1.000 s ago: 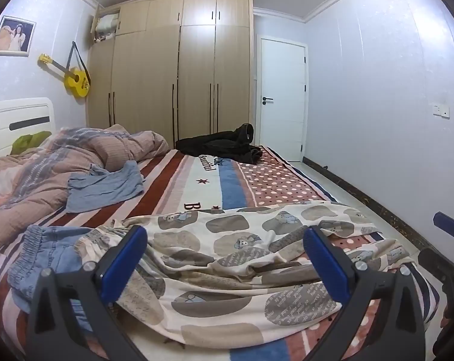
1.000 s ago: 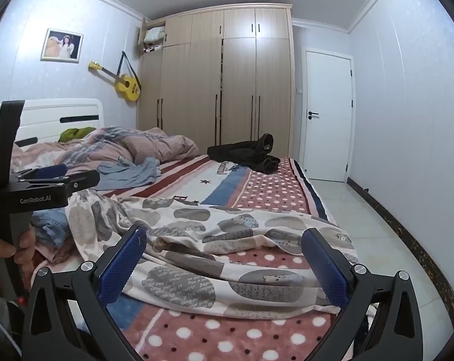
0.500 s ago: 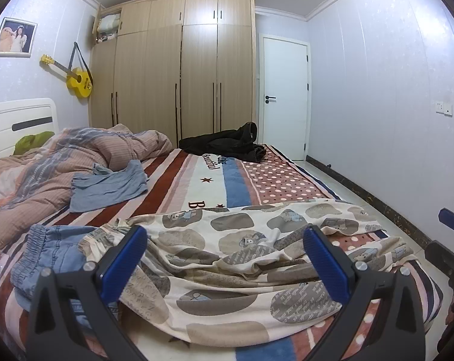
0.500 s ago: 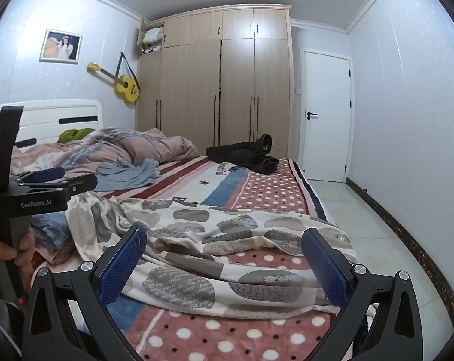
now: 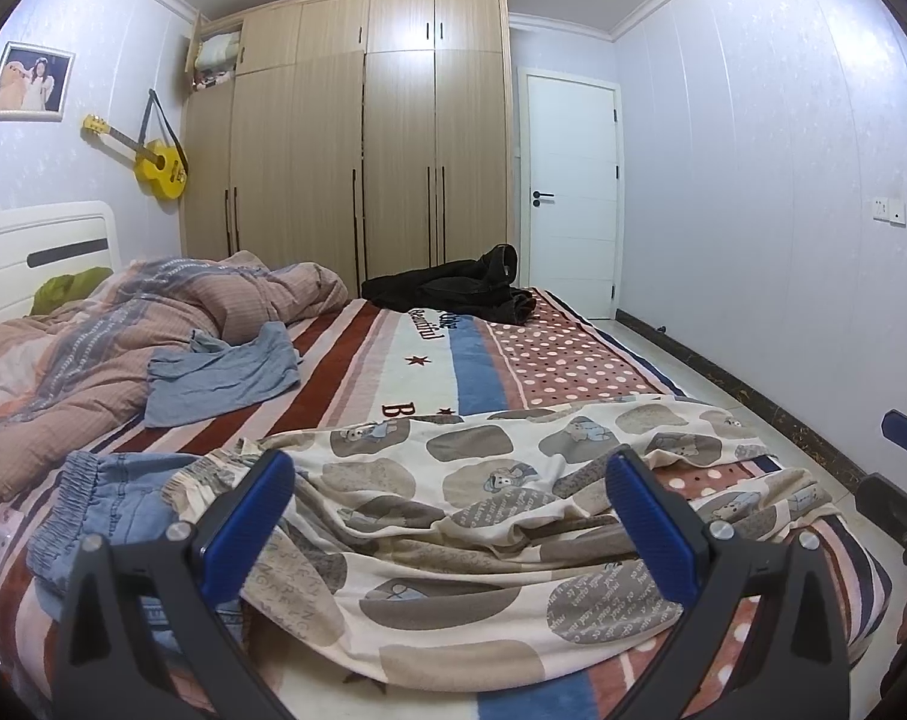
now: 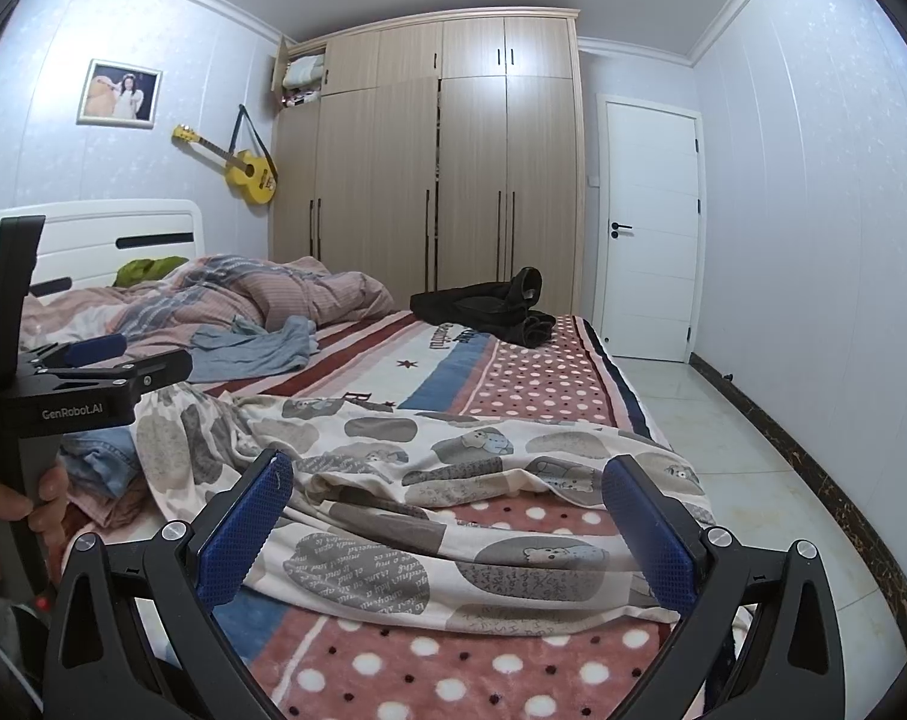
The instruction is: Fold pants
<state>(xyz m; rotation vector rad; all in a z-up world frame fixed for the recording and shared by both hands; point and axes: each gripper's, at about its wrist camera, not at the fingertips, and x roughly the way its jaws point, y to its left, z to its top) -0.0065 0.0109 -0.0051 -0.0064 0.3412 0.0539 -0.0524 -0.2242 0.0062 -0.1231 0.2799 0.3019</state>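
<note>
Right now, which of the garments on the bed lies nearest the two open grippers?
The cream bear-print pants, spread across the near end of the bed directly ahead of both grippers. The blue denim piece lies beside them; the grey-blue garment and black clothes lie farther back.

Even, cool indoor light, sharp focus, strong fisheye bending and dark corner vignetting.

Pretty lived-in bedroom. The bed [image 5: 429, 360] has a striped and polka-dot blanket, with a crumpled pinkish duvet [image 5: 123, 324] bunched up by the white headboard [image 5: 45, 246]. A grey-blue top [image 5: 225, 372] lies just beside the duvet, a black garment [image 5: 453, 291] sits at the far end, and denim shorts [image 5: 87, 504] are at the near left. A yellow guitar [image 5: 153, 165] and a framed photo [image 5: 30, 90] hang on the wall beside the big wooden wardrobe [image 5: 369, 138], and the white door [image 5: 570, 192] is closed.
</note>
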